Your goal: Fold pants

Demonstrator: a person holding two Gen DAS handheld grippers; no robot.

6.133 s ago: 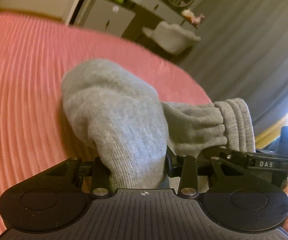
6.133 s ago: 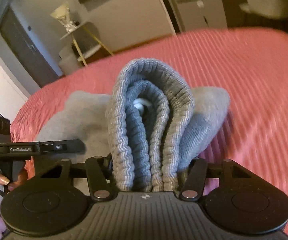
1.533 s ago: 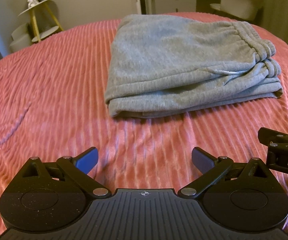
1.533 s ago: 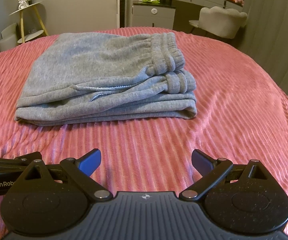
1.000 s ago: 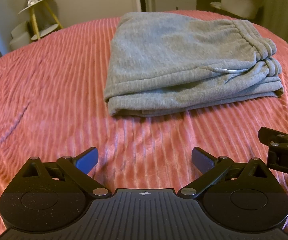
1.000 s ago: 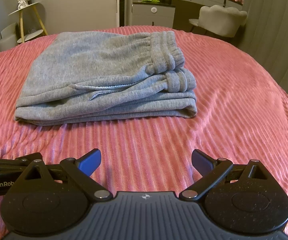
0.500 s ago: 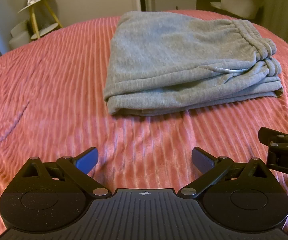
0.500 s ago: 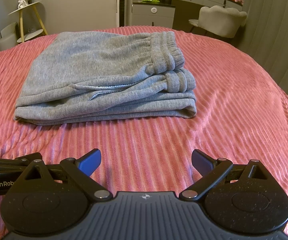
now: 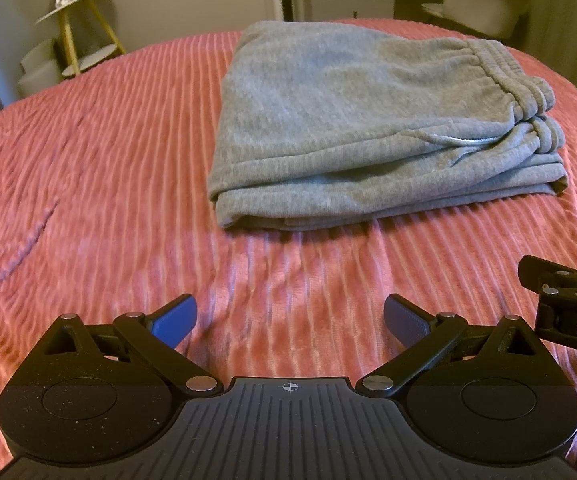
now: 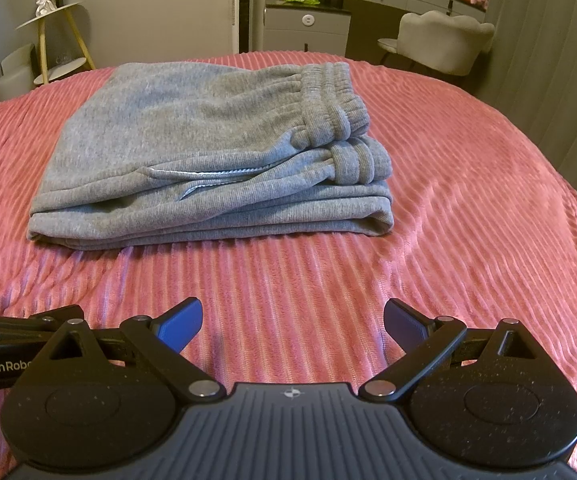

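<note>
Now folded pants (image 10: 208, 152) lying crosswise, waistband rightward, both grippers' fingers (image 9: 174, 320) wide, empty.

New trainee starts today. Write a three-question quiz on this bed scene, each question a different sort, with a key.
1. True or false: the left tongs are shut on the grey pants.
2. Multiple choice: the pants lie on (A) a wooden floor, (B) the pink ribbed bedspread, (C) a chair.
3. Fill in: the elastic waistband sits at the pile's ____ end in the right wrist view.

Key:
1. False; both the left and right tongs are open, short of the pants.
2. B.
3. Right.
</note>
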